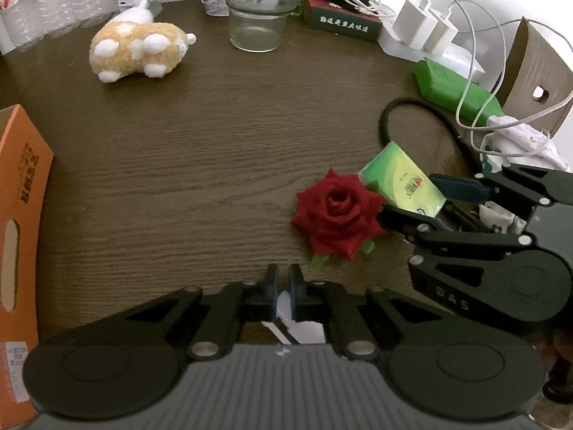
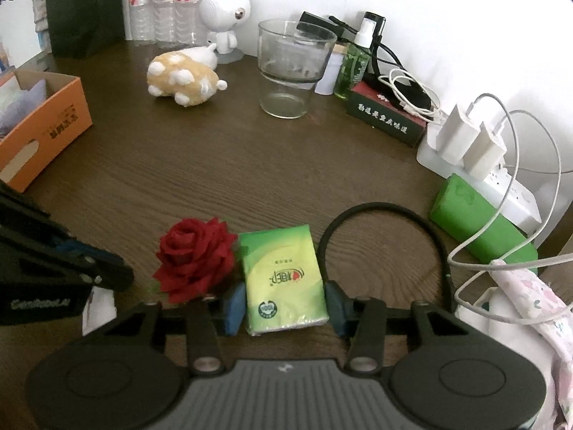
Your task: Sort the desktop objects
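A green tissue pack (image 2: pixel 283 279) lies on the brown wooden desk (image 2: pixel 222 165) between the open blue pads of my right gripper (image 2: pixel 284 304); a small gap shows on the right side. The pack (image 1: pixel 404 182) and right gripper (image 1: pixel 412 197) also show in the left wrist view. A red fabric rose (image 1: pixel 336 215) lies just left of the pack, also in the right wrist view (image 2: pixel 195 256). My left gripper (image 1: pixel 283 279) is nearly shut and empty, in front of the rose.
An orange cardboard box (image 2: pixel 43 125) stands at the left. A yellow plush toy (image 1: pixel 138 48), a glass cup (image 2: pixel 292 71), a dark green box (image 2: pixel 386 118), a power strip with chargers (image 2: pixel 472 150), a green bar (image 2: pixel 476 222) and a black cable loop (image 2: pixel 379 211) are around.
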Demonstrator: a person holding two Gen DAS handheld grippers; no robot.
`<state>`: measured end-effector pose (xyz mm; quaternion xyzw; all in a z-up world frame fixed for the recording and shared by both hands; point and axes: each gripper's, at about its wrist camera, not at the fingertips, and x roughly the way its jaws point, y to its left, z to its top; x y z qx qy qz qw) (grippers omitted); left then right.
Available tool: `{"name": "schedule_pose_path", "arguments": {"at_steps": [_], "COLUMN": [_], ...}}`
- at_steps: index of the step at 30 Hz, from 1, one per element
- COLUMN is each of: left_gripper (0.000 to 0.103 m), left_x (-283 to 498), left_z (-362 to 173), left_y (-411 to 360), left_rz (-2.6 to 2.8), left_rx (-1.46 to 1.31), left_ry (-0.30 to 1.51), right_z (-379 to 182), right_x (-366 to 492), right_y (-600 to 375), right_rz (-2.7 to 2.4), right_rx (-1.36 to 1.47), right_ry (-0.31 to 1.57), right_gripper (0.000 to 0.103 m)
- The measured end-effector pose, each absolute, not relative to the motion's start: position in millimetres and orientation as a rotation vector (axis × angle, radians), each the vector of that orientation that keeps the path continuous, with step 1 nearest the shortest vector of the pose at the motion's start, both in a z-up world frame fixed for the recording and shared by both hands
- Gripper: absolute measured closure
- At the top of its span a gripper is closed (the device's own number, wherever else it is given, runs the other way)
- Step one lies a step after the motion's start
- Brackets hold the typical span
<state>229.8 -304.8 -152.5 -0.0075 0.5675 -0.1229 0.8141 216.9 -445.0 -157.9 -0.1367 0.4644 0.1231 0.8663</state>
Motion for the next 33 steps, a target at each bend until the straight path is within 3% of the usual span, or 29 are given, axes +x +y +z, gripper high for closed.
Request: {"name": "schedule_pose_path", "arguments": {"at_steps": [3, 5, 7, 13, 19, 25, 33], "left_gripper": [0.079, 0.053, 0.046, 0.054, 0.06, 0.074, 0.071], "left_x": [224, 217, 208, 198, 199, 196, 198], "left_z": [-145, -135, -126, -141, -147, -144, -144], "left_y": [-298, -296, -297, -307, -310, -306, -310], "left_rz": [-0.244, -0.252, -0.259, -0.305, -0.325, -0.364, -0.375], "left_rx": [-0.049, -0.064, -0.068, -0.121, -0.133, -0.1, -0.045], "left_ry": [1.213, 1.196, 1.189, 1.318, 1.313, 1.282, 1.282], "right_z": [-156, -155, -154, -156, -154, -156, -159], "right_x": [212, 209, 205, 199, 192, 184, 172], "right_y": [-445, -445, -445, -441, -447, -455, -454], "right_rz": [0.255, 0.252, 0.25, 0.251, 0.227, 0.194, 0.182], "right_rx": [-0.277, -0.267, -0.256, -0.232, -0.185, -0.122, -0.06], "right_ry": [0.975, 0.977, 0.98, 0.997, 1.016, 1.037, 1.058], "right_gripper": [0.057, 0.057, 0.057, 0.057, 0.058, 0.058, 0.058]}}
